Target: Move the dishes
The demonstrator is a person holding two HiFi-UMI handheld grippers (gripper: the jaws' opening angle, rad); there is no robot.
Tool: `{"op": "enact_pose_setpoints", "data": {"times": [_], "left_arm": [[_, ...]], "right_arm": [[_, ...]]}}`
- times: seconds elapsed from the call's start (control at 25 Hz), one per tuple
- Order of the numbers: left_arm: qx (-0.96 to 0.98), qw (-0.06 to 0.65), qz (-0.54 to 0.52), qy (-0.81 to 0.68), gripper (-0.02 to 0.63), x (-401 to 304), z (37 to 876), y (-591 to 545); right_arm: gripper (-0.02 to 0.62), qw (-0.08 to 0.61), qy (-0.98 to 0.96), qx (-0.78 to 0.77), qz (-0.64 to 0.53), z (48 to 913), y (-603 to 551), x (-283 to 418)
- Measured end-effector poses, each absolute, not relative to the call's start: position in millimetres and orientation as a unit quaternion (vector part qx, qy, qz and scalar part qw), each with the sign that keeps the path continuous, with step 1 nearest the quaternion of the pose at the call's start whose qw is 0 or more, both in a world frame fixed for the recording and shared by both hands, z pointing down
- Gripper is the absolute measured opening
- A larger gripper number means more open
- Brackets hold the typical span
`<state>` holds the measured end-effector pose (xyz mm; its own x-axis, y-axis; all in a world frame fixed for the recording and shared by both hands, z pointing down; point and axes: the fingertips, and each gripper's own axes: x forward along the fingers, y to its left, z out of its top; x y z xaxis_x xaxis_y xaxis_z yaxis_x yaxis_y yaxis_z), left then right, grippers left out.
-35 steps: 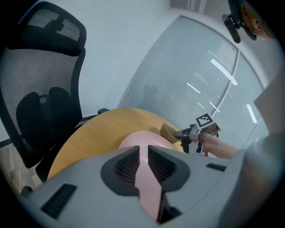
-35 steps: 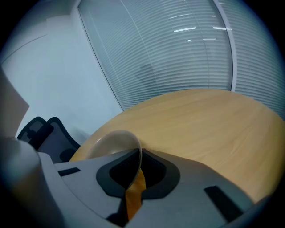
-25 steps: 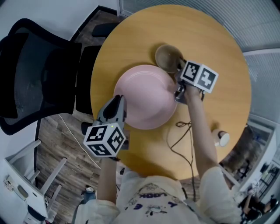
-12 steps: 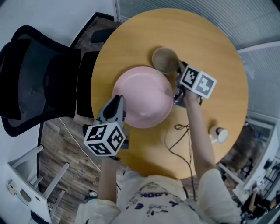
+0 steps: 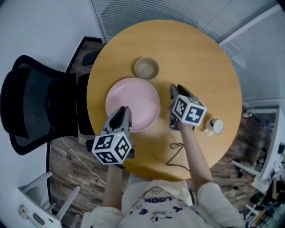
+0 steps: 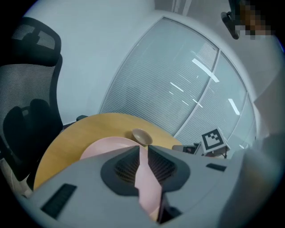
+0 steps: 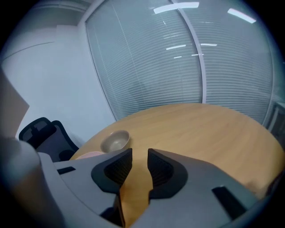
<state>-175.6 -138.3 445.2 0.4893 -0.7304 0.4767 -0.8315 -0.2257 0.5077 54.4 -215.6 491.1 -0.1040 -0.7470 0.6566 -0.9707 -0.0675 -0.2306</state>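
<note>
Pink plate point(image 5: 133, 100) is sitting left of centre on the round wooden table point(image 5: 200, 53), its lower rim being clamped by the left gripper point(image 5: 123, 111), likely for lifting, while the right gripper point(image 5: 175, 89) is hovering empty at centre right, jaws just opening over bare wood, below the tan bowl point(image 5: 146, 68), with a black chair point(image 5: 35, 107) at left and blinds point(image 5: 178, 9) along the top.

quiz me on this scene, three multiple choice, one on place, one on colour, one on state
1. Where is the bowl?
A. stacked on the plate
B. on the table, past the plate's far side
C. in the left gripper

2. What colour is the plate?
A. blue
B. white
C. pink

3. What is the left gripper doing?
A. shut on the plate's rim
B. open above the bowl
C. lying on the table

Answers:
1 B, the head view shows it on wood beyond the plate.
2 C, it is plainly pink in the head view.
3 A, its own view shows the rim pinched between the jaws.
</note>
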Motion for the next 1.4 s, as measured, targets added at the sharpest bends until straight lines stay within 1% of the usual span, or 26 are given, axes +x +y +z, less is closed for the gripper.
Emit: {"op": "enact_pose_setpoints", "data": {"times": [0.08,0.2,0.32,0.52,0.76,0.88,1.04,1.16,1.4], "left_arm": [[0.794,0.362,0.073,-0.483,0.055,-157,439,-134],[0.814,0.347,0.081,-0.458,0.055,-129,429,-127],[0.830,0.340,0.089,-0.434,0.055,-101,426,-119],[0.850,0.329,0.102,-0.398,0.055,-56,417,-101],[0.866,0.323,0.130,-0.360,0.055,-6,419,-71],[0.869,0.327,0.144,-0.343,0.055,18,425,-55],[0.871,0.330,0.161,-0.327,0.055,41,434,-37],[0.870,0.331,0.173,-0.321,0.055,49,439,-25],[0.863,0.337,0.187,-0.326,0.055,49,450,-11]], "right_arm": [[0.104,0.168,-0.663,0.662,0.306,479,-187,68],[0.085,0.166,-0.652,0.694,0.257,454,-148,94],[0.081,0.153,-0.625,0.731,0.228,435,-113,125],[0.081,0.120,-0.569,0.785,0.214,421,-61,172],[0.081,0.114,-0.492,0.837,0.208,428,-2,216],[0.087,0.121,-0.479,0.841,0.222,440,19,230],[0.137,0.121,-0.478,0.834,0.247,460,32,237],[0.160,0.121,-0.484,0.828,0.257,469,37,233],[0.172,0.129,-0.496,0.810,0.285,496,36,221]]}}
